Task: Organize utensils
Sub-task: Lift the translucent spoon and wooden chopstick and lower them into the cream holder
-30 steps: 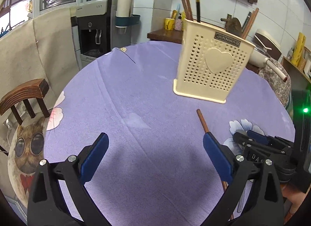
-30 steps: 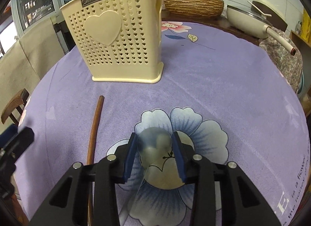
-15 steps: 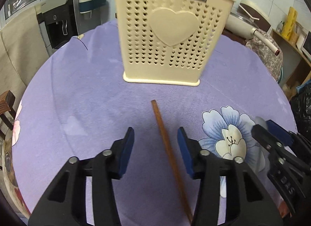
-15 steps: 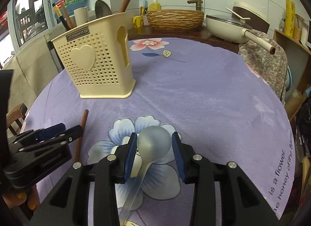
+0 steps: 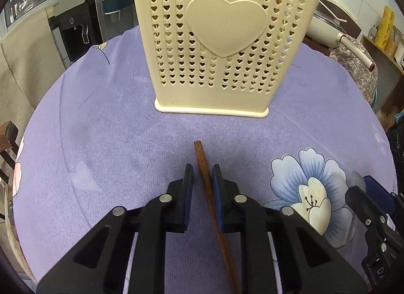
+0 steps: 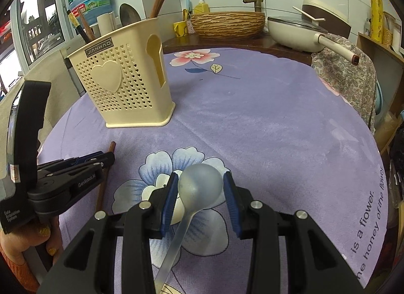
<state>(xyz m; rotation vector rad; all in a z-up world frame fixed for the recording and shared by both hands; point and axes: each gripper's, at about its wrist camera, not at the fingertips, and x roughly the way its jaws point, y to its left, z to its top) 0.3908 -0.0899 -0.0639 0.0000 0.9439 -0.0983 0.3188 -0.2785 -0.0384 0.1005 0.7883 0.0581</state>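
Wooden chopstick [image 5: 205,167] lies flat on the purple tablecloth [image 5: 106,127], its far end just short of the cream utensil holder [image 5: 217,41], and we judge the main risk to be here: the stick runs at a slant between the jaws of the left gripper [image 5: 202,175], touching the right pad while a narrow gap shows at the left one, so as the jaws close it may roll or pivot out rather than seat squarely; being thin and low on soft cloth, it could also slip under the pads. Left jaws are closing, nearly together, stick between them but not yet pinched on both sides as far as we can see. The right gripper [image 6: 199,187] holds the translucent spoon [image 6: 199,185] by its bowl, jaws partly spread; the round bowl offers poor contact faces, so we expect it could swivel or drop on the way to the holder. Whether both pads press the bowl firmly we cannot quite confirm
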